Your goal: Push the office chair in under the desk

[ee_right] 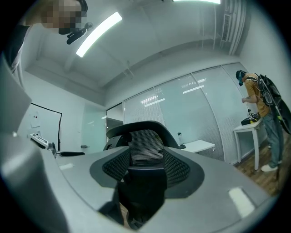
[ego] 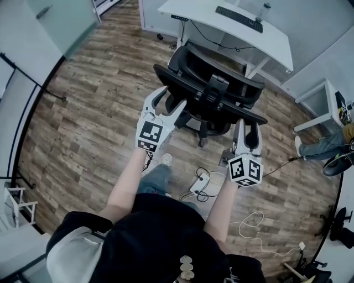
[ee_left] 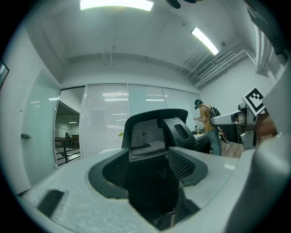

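Chair between the person and the desk

The chair [ego: 213, 94] stands in front of the desk [ego: 232, 27] with its back toward the person, its seat perhaps just under the desk's edge. A keyboard [ego: 239, 18] lies on the desk. The left gripper [ego: 170, 98] is at the left of the backrest and the right gripper [ego: 249, 124] at its right end. Cables [ego: 202, 182] lie on the floor [ego: 94, 110] behind the chair. A small table [ego: 326, 105] stands far right.

Wood-plank floor [ego: 94, 110] throughout. Small white box [ego: 199, 182] on floor, lower centre. Black keyboard [ego: 239, 19] and clear bottle [ego: 266, 10] at top of head view. Second person [ee_right: 261, 113], yellow-orange top, dark backpack, standing at small white table [ee_right: 249, 129], far right. Glass partition with blinds [ee_left: 109, 118] behind. Ceiling light strip [ee_right: 97, 32] overhead. Whiteboard [ee_right: 45, 120] on left wall.
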`<state>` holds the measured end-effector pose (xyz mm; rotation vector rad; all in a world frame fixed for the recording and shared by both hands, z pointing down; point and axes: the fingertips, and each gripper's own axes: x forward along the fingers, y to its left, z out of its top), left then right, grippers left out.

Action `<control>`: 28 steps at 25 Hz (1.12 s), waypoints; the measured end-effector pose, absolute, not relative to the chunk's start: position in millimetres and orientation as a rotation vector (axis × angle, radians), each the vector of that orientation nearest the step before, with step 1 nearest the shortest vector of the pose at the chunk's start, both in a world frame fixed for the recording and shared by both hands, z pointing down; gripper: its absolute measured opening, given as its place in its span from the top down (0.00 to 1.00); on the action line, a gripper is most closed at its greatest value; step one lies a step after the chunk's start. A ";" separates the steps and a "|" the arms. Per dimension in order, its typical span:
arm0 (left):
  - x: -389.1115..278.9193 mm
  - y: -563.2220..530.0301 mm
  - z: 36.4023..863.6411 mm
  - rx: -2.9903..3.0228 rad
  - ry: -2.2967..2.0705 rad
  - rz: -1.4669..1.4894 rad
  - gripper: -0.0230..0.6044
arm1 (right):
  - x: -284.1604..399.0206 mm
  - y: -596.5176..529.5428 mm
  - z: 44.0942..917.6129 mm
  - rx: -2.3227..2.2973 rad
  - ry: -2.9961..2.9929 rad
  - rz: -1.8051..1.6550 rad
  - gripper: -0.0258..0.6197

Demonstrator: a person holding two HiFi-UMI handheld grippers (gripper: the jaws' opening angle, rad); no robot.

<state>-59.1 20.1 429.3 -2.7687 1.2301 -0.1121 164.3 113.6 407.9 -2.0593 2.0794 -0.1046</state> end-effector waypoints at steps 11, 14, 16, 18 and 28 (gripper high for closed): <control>-32.5 -33.7 420.8 -2.815 1.162 -0.127 0.53 | 182.8 65.2 407.0 -2.112 2.060 -0.147 0.62; -29.0 -39.8 421.0 -2.836 1.131 -0.131 0.53 | 182.1 54.7 408.7 -2.128 2.061 -0.158 0.62; -27.5 -47.0 422.9 -2.847 1.114 -0.141 0.53 | 181.3 49.6 407.8 -2.136 2.062 -0.153 0.62; -25.6 -53.5 423.9 -2.864 1.091 -0.142 0.53 | 181.8 48.0 406.0 -2.148 2.052 -0.146 0.63; -19.9 -66.3 422.8 -2.854 0.973 -0.163 0.53 | 185.2 37.7 406.2 -2.202 2.001 -0.130 0.64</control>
